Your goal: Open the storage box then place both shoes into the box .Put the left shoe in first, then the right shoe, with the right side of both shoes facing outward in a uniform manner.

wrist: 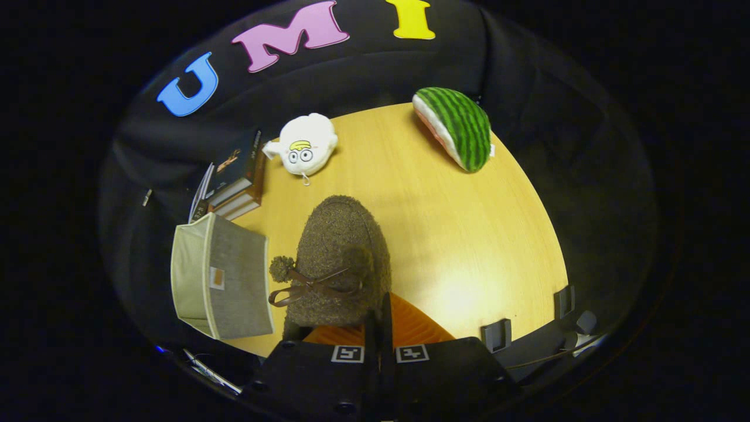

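The tongs (379,328) are seen drawn tight together, clamped on the heel rim of a brown fuzzy shoe (340,258), which is held toe-forward above a round, pale wooden bench (469,234) lit by a bright glare near its front edge. Just left of the shoe, a grey fabric storage box (220,281) is seen standing open. Beyond it, stacked books (234,181), a white plush toy (306,146) and a watermelon-slice plush (460,126) are ranged before black cloth (556,117).
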`<state>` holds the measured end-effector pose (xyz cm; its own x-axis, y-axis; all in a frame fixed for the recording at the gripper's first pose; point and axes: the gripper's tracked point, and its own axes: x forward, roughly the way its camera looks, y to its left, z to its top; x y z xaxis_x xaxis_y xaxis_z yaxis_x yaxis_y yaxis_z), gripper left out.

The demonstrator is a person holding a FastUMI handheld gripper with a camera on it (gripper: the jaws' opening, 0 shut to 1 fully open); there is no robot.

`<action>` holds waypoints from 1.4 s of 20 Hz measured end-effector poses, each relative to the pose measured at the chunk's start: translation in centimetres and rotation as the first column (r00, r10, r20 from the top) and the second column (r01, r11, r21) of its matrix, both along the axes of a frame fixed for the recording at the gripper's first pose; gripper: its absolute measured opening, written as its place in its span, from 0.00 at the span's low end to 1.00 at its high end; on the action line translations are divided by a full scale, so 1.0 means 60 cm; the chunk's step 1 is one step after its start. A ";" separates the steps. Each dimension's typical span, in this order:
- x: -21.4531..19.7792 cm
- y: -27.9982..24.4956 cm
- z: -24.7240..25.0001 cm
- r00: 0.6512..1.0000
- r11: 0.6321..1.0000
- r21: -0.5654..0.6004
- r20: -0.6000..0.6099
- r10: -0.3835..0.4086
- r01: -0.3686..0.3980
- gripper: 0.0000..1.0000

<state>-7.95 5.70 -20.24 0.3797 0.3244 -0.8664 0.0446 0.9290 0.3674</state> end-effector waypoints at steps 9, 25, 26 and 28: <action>0.045 0.250 0.175 0.991 0.980 0.157 0.081 0.110 -0.122 0.05; 0.047 0.437 0.056 0.980 0.985 0.043 -0.102 0.169 -0.165 0.07; 0.046 0.442 0.053 0.979 0.985 0.042 -0.103 0.173 -0.170 0.07; 0.044 0.448 0.051 0.979 0.984 0.040 -0.104 0.176 -0.173 0.14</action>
<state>-5.33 32.58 -17.17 0.2203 0.4044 -0.8877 -0.0767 0.9144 0.3975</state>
